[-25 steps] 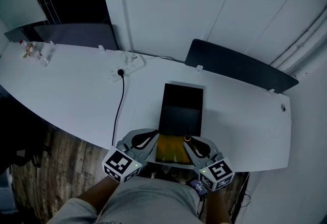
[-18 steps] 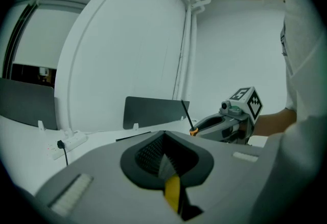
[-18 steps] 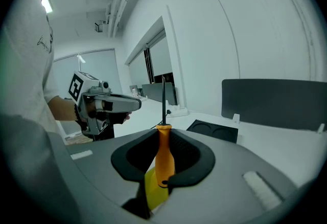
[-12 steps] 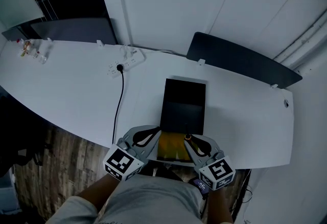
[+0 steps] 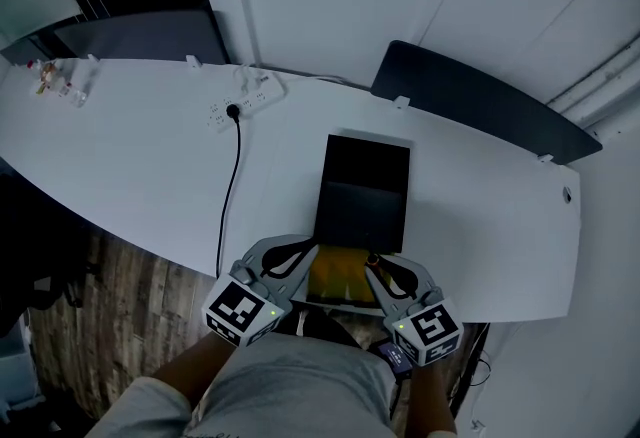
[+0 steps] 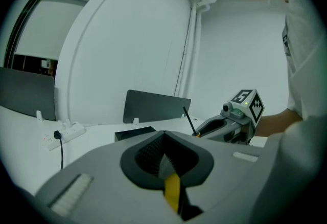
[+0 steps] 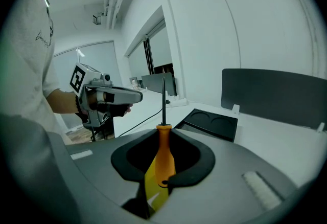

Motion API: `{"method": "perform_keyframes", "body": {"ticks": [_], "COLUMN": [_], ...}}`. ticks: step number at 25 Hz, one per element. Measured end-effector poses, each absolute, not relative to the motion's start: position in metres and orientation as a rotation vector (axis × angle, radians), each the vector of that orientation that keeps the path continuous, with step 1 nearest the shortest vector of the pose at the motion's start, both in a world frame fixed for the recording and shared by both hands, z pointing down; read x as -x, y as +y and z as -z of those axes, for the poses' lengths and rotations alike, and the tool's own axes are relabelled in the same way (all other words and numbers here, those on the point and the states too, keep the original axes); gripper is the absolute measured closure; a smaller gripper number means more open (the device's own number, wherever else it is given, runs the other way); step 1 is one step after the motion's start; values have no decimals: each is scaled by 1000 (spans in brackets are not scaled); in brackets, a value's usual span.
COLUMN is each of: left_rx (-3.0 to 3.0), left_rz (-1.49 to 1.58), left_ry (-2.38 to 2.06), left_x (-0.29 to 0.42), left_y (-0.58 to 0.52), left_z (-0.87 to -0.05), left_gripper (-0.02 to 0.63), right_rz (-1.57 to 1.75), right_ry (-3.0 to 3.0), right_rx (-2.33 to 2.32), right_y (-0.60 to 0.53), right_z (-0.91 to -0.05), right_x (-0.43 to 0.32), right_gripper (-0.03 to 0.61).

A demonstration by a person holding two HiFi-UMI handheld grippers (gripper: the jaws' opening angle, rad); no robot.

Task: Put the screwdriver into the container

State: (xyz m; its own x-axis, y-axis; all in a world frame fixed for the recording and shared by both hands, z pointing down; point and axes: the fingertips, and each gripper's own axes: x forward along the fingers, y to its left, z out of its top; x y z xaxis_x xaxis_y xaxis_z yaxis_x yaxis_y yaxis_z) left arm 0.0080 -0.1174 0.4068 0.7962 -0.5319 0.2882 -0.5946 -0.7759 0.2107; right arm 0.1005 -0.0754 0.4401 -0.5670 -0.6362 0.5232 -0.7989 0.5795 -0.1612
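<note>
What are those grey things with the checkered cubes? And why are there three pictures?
A person holds a grabbing tool in each hand. One picture looks down from a camera on the person's head. The other two come from cameras riding on the tools. On the white table lie a black container and a power strip. The right gripper pinches an orange screwdriver, with its shaft sticking up. The left gripper holds nothing.

tiny clutter [image 5: 47,78] unidentifiable, desk [image 5: 130,156] left end cropped
</note>
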Motion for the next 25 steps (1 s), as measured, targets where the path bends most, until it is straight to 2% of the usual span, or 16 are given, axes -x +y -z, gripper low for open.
{"method": "perform_keyframes", "body": {"ticks": [25], "left_rx": [-2596], "left_rz": [-335], "left_ry": [-871], "left_x": [-5], "left_y": [-114], "left_z": [-454], "left_gripper": [614], "right_rz": [-458], "right_ry": [-2122], "right_rx": [-905], "right_y": [-62], "right_z": [-536], "right_x": [-108], "right_gripper": [494]}}
